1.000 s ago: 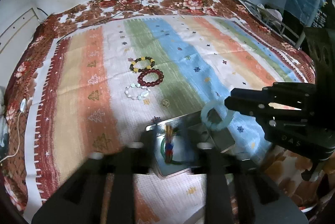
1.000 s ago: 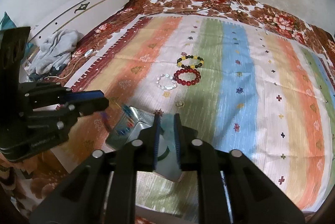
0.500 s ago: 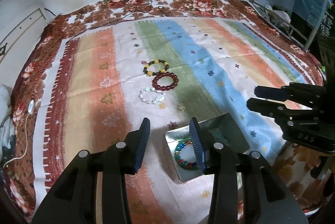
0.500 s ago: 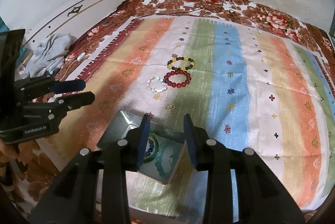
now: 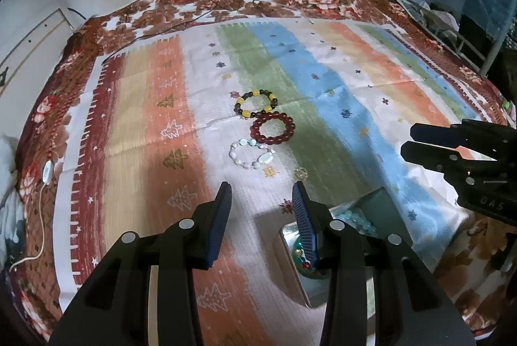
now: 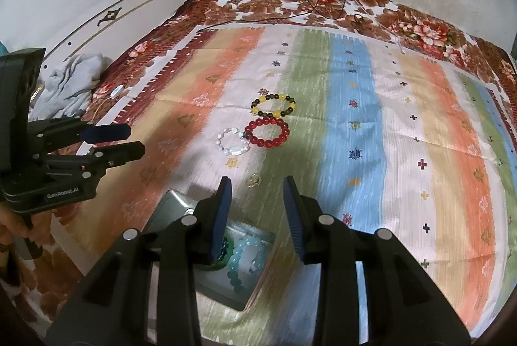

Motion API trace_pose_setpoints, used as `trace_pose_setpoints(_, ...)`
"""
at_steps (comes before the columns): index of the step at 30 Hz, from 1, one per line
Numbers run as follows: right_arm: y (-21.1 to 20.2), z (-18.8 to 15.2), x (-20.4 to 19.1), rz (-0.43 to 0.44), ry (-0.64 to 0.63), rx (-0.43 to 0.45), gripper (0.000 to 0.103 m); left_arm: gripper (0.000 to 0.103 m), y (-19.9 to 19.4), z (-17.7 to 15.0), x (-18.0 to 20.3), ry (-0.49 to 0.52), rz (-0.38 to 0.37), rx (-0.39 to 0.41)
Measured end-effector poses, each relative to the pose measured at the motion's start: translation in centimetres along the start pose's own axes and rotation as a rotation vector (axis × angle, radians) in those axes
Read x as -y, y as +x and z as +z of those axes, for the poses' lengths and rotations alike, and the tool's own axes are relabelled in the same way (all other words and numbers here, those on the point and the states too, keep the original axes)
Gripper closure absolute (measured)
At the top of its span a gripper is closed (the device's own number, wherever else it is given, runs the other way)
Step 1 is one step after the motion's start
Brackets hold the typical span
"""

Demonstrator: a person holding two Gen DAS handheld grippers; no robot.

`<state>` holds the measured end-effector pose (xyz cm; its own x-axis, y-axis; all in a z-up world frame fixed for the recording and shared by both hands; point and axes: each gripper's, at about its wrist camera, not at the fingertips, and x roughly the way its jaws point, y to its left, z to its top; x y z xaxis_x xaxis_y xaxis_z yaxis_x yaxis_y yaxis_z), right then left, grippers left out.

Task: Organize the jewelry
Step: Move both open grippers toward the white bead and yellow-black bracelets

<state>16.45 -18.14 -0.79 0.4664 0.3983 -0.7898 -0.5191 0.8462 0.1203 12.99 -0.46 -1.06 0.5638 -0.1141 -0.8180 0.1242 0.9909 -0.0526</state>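
Both claws, left claw and right claw, gape empty; I'd drop low over the red bracelet, pinch one side of the beads, carry it to the tin

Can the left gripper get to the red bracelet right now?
Probably yes. The left gripper has its jaws open and empty, and the red bracelet lies flat on the blanket straight ahead. Only the white bracelet lies between, touching it, so the approach should pass above that one.

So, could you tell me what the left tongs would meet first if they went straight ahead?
Probably the white bead bracelet on the striped cloth; the left tongs are open and empty, though depth is unclear.
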Motion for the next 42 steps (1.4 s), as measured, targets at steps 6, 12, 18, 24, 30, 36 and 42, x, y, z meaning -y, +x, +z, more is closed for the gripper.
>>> trace_pose_setpoints(6, 1.4, 1.2, 0.7, 0.001, -0.002, -0.014, 0.068, 0.064, 1.5, 1.5, -0.7, -0.003, 0.007, -0.017)
trace_pose_setpoints(12, 3.0, 2.1, 1.4, 0.003, 0.001, -0.027, 0.066, 0.064, 3.2, 2.6, -1.5, -0.008, 0.010, -0.034)
trace_pose_setpoints(18, 4.6, 2.9, 2.0, 0.001, 0.001, -0.046, 0.063, 0.064, 4.8, 3.5, -2.2, -0.008, 0.008, -0.054)
trace_pose_setpoints(24, 6.7, 3.7, 2.4, 0.004, -0.004, -0.069, 0.062, 0.064, 6.6, 4.2, -3.1, -0.013, 0.006, -0.075)
trace_pose_setpoints(30, 8.6, 4.7, 2.7, 0.007, -0.015, -0.090, 0.061, 0.064, 8.5, 4.8, -4.0, -0.021, 0.003, -0.100)
trace_pose_setpoints(36, 10.3, 5.3, 3.1, 0.017, -0.009, -0.103, 0.061, 0.064, 10.4, 4.8, -4.4, -0.016, 0.000, -0.132)
trace_pose_setpoints(42, 12.1, 5.6, 3.5, 0.021, -0.005, -0.120, 0.056, 0.064, 11.7, 4.8, -4.8, -0.022, 0.002, -0.153)
